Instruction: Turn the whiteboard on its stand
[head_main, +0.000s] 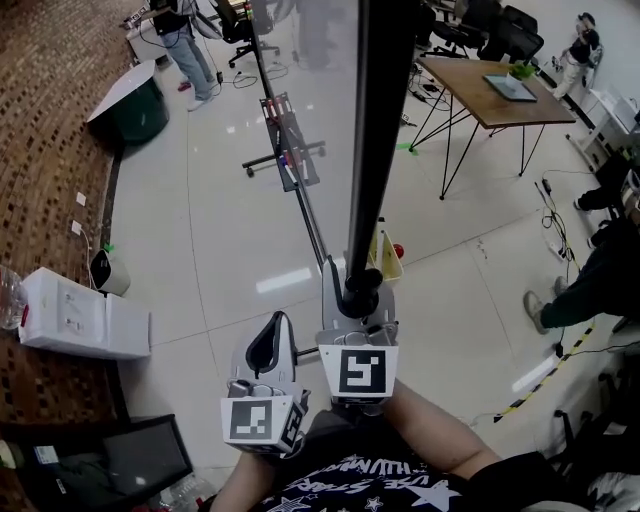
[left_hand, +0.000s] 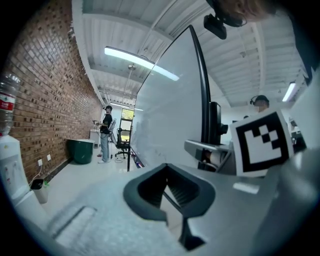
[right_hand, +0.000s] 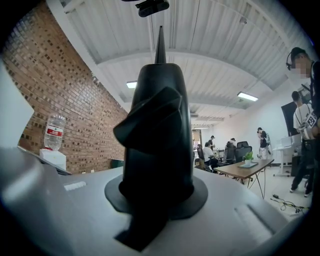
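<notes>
The right claw (head_main: 360, 288) is clamping the near black edge (head_main: 375, 130) of the tall white whiteboard (left_hand: 167, 107), which is standing edge-on upon its black wheeled stand (head_main: 288, 158) (the left claw (head_main: 279, 322) is idling closed and empty), so the turn seems to be getting under way, calling for a steady sideways swing.

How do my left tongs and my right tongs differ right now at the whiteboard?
Grip: the right tongs are clamped on the black edge of the whiteboard, while the left tongs hold nothing, with their tips together.
Place: in the head view the right tongs reach further ahead, onto the edge, while the left tongs sit back and to its left.
Shared: each bears a marker cube and has a pale grey body.
</notes>
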